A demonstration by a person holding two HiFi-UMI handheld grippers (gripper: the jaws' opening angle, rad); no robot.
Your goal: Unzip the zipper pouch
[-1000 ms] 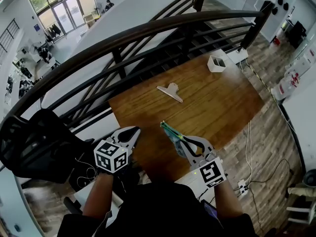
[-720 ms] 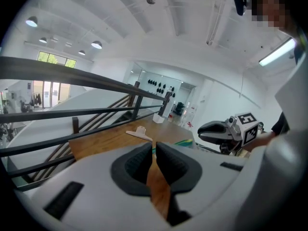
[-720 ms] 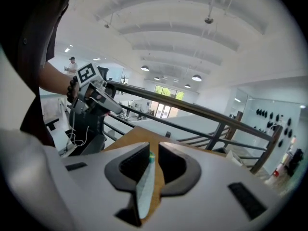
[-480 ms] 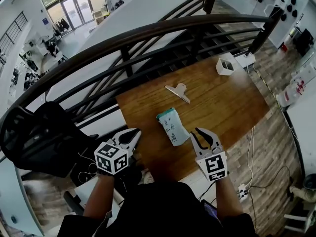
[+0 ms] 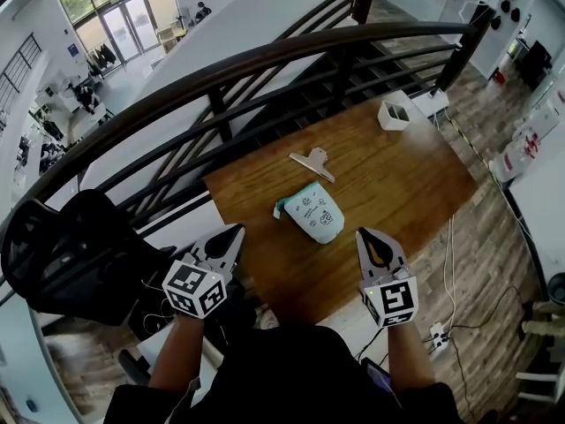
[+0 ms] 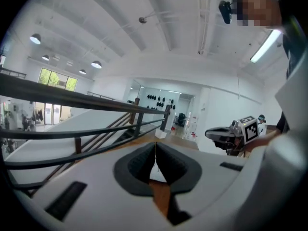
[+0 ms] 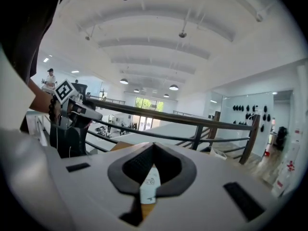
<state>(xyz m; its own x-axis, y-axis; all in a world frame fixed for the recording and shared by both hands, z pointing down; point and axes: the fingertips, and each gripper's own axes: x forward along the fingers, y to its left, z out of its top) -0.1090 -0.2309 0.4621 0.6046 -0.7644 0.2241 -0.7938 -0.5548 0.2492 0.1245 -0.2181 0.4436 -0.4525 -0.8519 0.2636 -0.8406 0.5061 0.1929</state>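
1. while the left gripper (image 5: 235, 233) hangs off the table's (image 5: 397, 175) near edge, its jaws are pressed together on nothing.
2. the zipper pouch (image 5: 315, 213) lies flat near the table's middle, ahead of and between both grippers, touched by neither; i can't make out whether its zip is open.
3. the right gripper (image 5: 365, 234) has just closed its jaws, and they too are empty.
4. my read: if the zip is shut, bracing the pouch and pulling the tab are all still left.
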